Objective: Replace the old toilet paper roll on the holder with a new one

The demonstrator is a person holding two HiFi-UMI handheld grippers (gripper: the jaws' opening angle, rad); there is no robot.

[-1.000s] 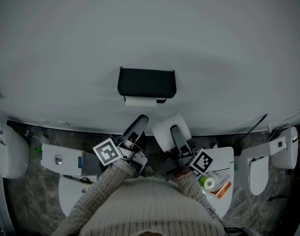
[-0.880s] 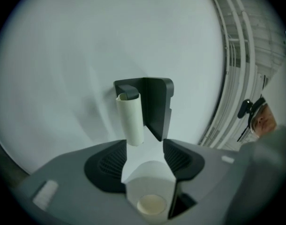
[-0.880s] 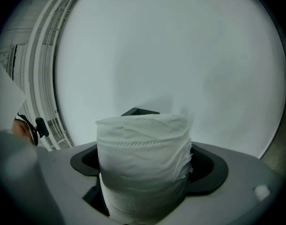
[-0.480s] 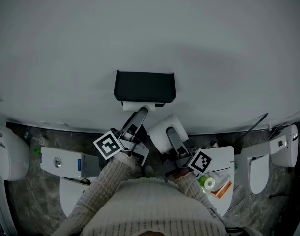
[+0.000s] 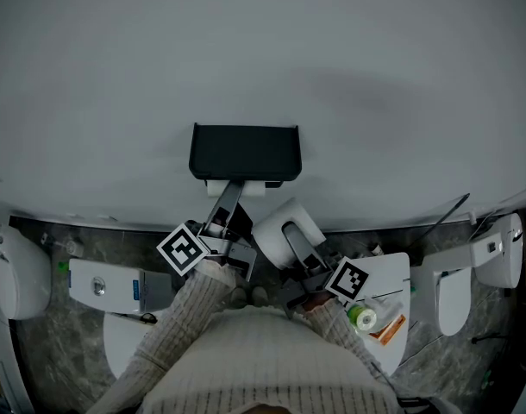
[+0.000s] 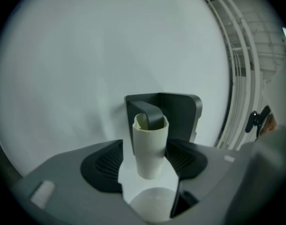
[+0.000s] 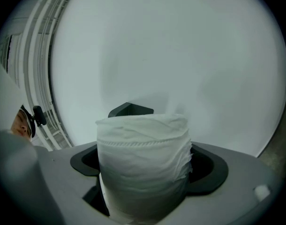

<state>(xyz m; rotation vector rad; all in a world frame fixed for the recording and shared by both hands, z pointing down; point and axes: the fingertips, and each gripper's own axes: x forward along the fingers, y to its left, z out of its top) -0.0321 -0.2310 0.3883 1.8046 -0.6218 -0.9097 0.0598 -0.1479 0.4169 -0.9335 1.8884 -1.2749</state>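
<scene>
Left gripper (image 5: 231,188) is up at the black box-shaped plastic toilet paper holder (image 5: 244,152) on the pale far wall. Its jaws have just been opening and stand wide, released. The nearly bare cardboard tube of the old roll (image 6: 150,149) stands between them on the holder's dark curved arm (image 6: 151,114), and the pads don't look to be pressing on it.

Right gripper (image 5: 287,229) is clenched on the full white new toilet paper roll (image 5: 267,231), just right of the left one and a bit nearer, below the holder.

Stuff that's hard to see:
- From the head view the old roll is mostly tucked under the holder and behind the left gripper, so only a white sliver shows.
- In the right gripper view the new roll blocks nearly everything, with just a dark corner of the holder poking over it.
- My cream knit sleeves (image 5: 194,317) cover the gripper handles.
- The white toilet (image 5: 17,270) on the far left is cut off by the frame edge.

Writing: nothing readable, honestly. The white box with a blue label (image 5: 116,283) at the near left is too small to read. So are the green-and-white round thing (image 5: 362,319) and the orange packet (image 5: 389,333) on the white surface (image 5: 392,274) at the near right.
</scene>
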